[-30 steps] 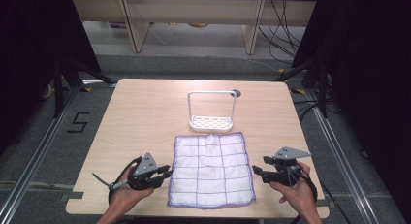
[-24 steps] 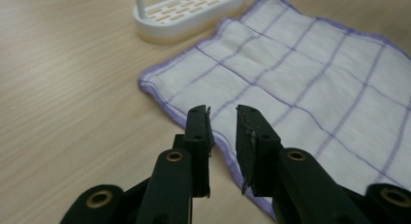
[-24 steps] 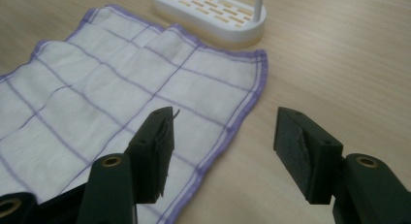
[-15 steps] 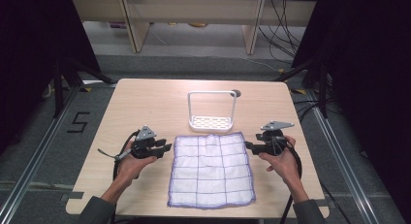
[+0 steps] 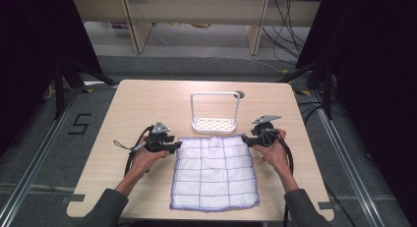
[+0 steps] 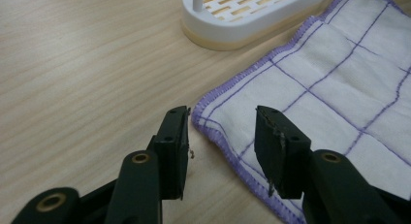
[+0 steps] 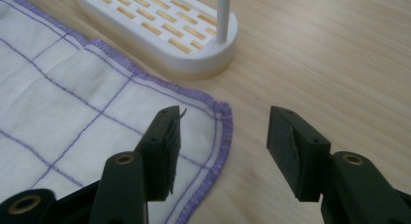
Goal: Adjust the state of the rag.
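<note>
cloth (image 5: 214, 174) lies flat on the worktop (image 5: 147, 104), its far edge just beside a white rack (image 5: 215, 123). left gripper (image 5: 174, 145) at the far left corner, jaws apart, just been opening, corner between them. right gripper (image 5: 247, 140) straddles the far right corner, jaws apart, just been closing.

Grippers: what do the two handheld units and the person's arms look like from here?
Both are black. The left claw and right claw each carry a grey three-cornered plate on top and trail a black cable. Each has two flat black jaws with brass-coloured rivets at the pivots. The person wears dark grey sleeves.
</note>
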